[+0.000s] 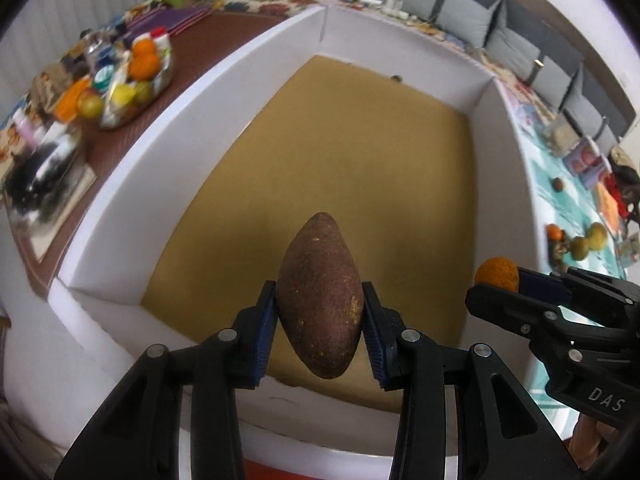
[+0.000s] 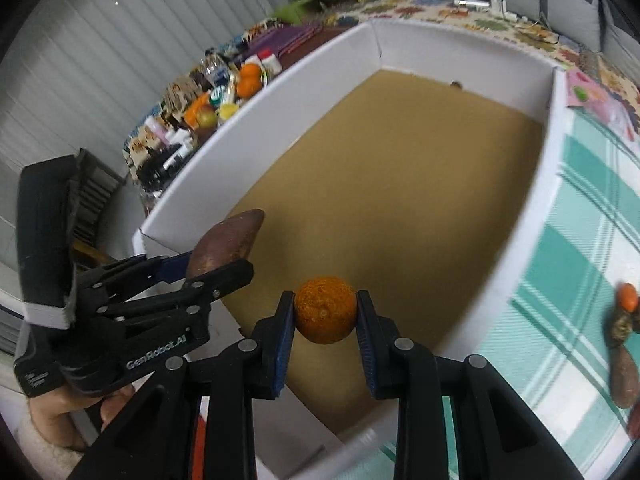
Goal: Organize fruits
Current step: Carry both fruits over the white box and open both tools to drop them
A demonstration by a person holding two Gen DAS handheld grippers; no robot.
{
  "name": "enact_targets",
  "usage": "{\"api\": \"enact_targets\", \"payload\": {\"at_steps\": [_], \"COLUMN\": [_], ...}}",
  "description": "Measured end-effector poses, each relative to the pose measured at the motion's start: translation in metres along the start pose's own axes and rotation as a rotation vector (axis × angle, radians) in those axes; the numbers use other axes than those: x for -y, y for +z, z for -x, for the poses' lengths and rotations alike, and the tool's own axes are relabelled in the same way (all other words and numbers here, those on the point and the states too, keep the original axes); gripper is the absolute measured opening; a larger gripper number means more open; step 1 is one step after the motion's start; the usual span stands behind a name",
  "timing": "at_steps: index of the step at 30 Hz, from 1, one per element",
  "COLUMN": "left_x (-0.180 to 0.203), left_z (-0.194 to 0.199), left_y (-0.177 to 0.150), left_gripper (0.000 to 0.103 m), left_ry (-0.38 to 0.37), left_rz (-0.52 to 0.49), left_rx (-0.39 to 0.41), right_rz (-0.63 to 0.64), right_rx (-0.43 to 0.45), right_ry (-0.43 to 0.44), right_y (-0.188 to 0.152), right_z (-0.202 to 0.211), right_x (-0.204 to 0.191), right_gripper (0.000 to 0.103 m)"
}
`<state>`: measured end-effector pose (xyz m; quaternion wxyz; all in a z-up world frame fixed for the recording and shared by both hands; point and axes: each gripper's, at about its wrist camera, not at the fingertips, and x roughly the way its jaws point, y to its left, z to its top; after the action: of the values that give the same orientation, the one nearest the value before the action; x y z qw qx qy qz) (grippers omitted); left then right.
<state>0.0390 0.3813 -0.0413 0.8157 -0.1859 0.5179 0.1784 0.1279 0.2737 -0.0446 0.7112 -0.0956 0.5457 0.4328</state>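
My left gripper [image 1: 320,316] is shut on a long brown sweet-potato-like fruit [image 1: 320,296] and holds it above the near end of a white box [image 1: 160,148] with a tan floor. My right gripper [image 2: 325,316] is shut on a small orange [image 2: 325,310] above the same box [image 2: 548,216], near its front right. The right gripper also shows in the left wrist view [image 1: 500,280] with the orange [image 1: 496,274]. The left gripper shows in the right wrist view [image 2: 208,268] with the brown fruit [image 2: 228,240].
Loose fruits [image 1: 580,240] lie on a teal checked cloth [image 2: 580,280] right of the box, with more brown fruits [image 2: 624,376] near the right edge. A tray of oranges, apples and bottles [image 1: 128,80] stands to the left. Grey cushions [image 1: 480,16] line the back.
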Motion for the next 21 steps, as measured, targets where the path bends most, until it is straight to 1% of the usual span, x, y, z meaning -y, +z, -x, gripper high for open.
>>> {"api": "enact_targets", "payload": {"at_steps": [2,3,4,5,6,7,8,9,11,12,13,17,20,21], "left_x": [-0.003,-0.004,-0.003,-0.002,-0.002,-0.008,-0.008,-0.005,0.003,0.006,0.014,0.051,0.092,0.105], "left_z": [-0.002,-0.003,-0.002,0.000,0.003,0.009,0.012,0.016,0.023,0.025,0.031,0.053,0.068,0.071], "left_y": [-0.002,-0.001,-0.001,-0.001,-0.001,-0.002,-0.002,-0.002,-0.004,-0.004,-0.006,-0.016,-0.032,-0.037], "left_gripper": [0.042,0.047,0.059,0.067,0.080,0.084,0.084,0.084,0.084,0.084,0.084,0.084,0.085,0.086], "left_ry": [0.013,0.019,0.025,0.035,0.046,0.052,0.054,0.051,0.045,0.040,0.031,-0.022,-0.098,-0.120], "left_rz": [0.004,0.004,0.004,0.007,0.012,0.016,0.018,0.018,0.018,0.015,0.006,-0.037,-0.087,-0.105], "left_rx": [0.003,0.011,0.018,0.031,0.049,0.067,0.083,0.099,0.126,0.137,0.154,0.216,0.246,0.250], "right_rz": [-0.010,-0.011,-0.011,-0.011,-0.012,-0.014,-0.018,-0.023,-0.024,-0.023,-0.020,-0.004,0.004,-0.002], "right_rx": [-0.008,-0.010,-0.010,-0.007,-0.002,0.012,0.028,0.049,0.113,0.131,0.159,0.263,0.332,0.351], "right_ry": [-0.002,-0.003,-0.006,-0.013,-0.018,-0.022,-0.030,-0.043,-0.040,-0.065,-0.096,-0.150,-0.233,-0.287], "right_y": [-0.003,-0.005,-0.007,-0.008,-0.008,-0.008,-0.007,-0.008,-0.014,-0.017,-0.022,-0.052,-0.094,-0.118], "right_z": [-0.007,-0.009,-0.010,-0.009,-0.007,-0.004,0.001,0.008,0.030,0.039,0.052,0.102,0.137,0.148], "right_x": [0.001,0.002,0.003,0.004,0.006,0.008,0.008,0.010,0.016,0.019,0.022,0.042,0.067,0.083], "right_gripper": [0.030,0.031,0.031,0.032,0.035,0.040,0.057,0.082,0.089,0.094,0.095,0.098,0.103,0.103]}}
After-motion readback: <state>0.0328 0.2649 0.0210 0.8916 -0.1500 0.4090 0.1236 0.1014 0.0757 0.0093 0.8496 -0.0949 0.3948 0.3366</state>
